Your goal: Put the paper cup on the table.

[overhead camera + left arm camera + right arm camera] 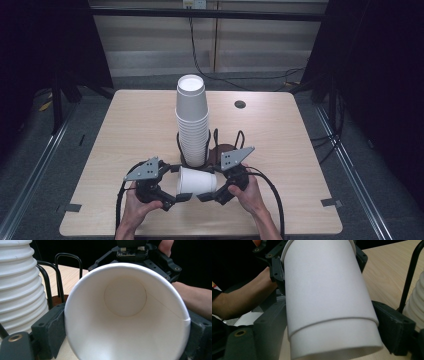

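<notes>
Cup (196,181): a plain white paper cup, lying on its side between the two grippers, just above the worktop (135,125) near its front edge.
Cup's look: smooth matte wall, tapering from a wide rolled rim to a narrower base; a thin seam is running down the inside (165,306), and a faint ridge is circling the outside near the base (332,322).
Cup's direction: the open mouth is facing the left gripper, the base is pointing at the right gripper.
Left gripper (176,198): its fingers (53,325) are pressing on either side of the cup's rim, holding it.
Right gripper (204,197): its fingers (393,326) are standing wide on either side of the cup's base end; whether they are touching the wall I cannot tell.
Stack of cups (192,117): a tall column of matching white cups, sitting upside down in a black wire holder (212,142) just behind the held cup.
Hands: the person's left hand (134,205) and right hand (250,192) are gripping the two tools at the near edge.
</notes>
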Available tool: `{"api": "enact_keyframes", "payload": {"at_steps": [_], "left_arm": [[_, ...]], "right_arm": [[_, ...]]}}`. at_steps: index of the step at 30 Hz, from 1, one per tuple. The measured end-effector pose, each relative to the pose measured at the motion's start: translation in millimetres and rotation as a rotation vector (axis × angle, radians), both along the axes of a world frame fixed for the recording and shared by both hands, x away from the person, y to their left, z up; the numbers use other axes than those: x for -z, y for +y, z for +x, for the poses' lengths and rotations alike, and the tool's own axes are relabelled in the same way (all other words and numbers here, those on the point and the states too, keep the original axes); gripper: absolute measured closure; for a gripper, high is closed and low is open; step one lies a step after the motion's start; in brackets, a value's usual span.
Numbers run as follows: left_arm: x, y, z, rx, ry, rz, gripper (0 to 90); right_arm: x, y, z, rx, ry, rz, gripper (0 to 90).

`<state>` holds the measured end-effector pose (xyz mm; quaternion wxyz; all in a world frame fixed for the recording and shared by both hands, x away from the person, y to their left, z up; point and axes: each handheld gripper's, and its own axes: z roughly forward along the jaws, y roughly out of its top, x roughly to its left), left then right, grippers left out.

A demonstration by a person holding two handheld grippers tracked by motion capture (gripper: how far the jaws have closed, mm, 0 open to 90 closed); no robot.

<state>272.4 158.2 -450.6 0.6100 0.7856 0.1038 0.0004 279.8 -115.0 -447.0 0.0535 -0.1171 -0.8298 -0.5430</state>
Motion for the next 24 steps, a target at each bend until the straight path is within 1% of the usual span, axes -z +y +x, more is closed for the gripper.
{"api": "enact_keyframes", "payload": {"at_steps": [2,3,6,8,9,12,14,15,16,17,19,24], "left_arm": [[-0.5,0.1,-0.6,-0.003,-0.002,0.005,10.2],[-0.4,0.2,-0.5,-0.01,0.004,0.006,10.2],[0.4,1.0,1.2,-0.031,0.016,0.028,10.2],[0.4,1.6,1.4,-0.044,0.013,0.046,10.2],[0.6,1.8,1.7,-0.044,0.017,0.044,10.2],[0.0,3.2,1.6,-0.061,0.022,0.063,10.2],[-0.5,4.6,1.9,-0.056,0.023,0.069,10.2],[-1.0,5.3,1.3,-0.067,0.02,0.076,10.1],[-1.3,6.3,1.6,-0.065,0.025,0.075,10.1],[-1.7,7.3,1.8,-0.069,0.024,0.08,10.1],[-2.2,9.3,1.6,-0.08,0.027,0.09,10.1],[-3.3,16.1,2.8,-0.094,0.032,0.108,10.1]], "right_arm": [[0.5,-2.0,-1.1,0.008,-0.002,0.009,13.5],[1.0,-3.1,-1.5,0.012,-0.003,0.023,13.4],[1.8,-5.3,-3.0,0.05,-0.012,0.026,13.4],[1.9,-7.2,-3.6,0.065,-0.021,0.034,13.2],[2.3,-8.7,-3.5,0.076,-0.023,0.046,13.2],[3.6,-12.8,-3.7,0.128,-0.032,0.058,13.1],[4.1,-15.1,-5.4,0.154,-0.039,0.068,13.1],[4.3,-16.2,-6.7,0.166,-0.048,0.072,13.1],[4.3,-17.1,-7.9,0.181,-0.057,0.072,13.1],[4.2,-17.6,-9.5,0.206,-0.069,0.064,12.6],[4.7,-18.8,-11.1,0.242,-0.079,0.062,12.7],[8.2,-23.0,-15.7,0.325,-0.119,0.073,12.7]]}}
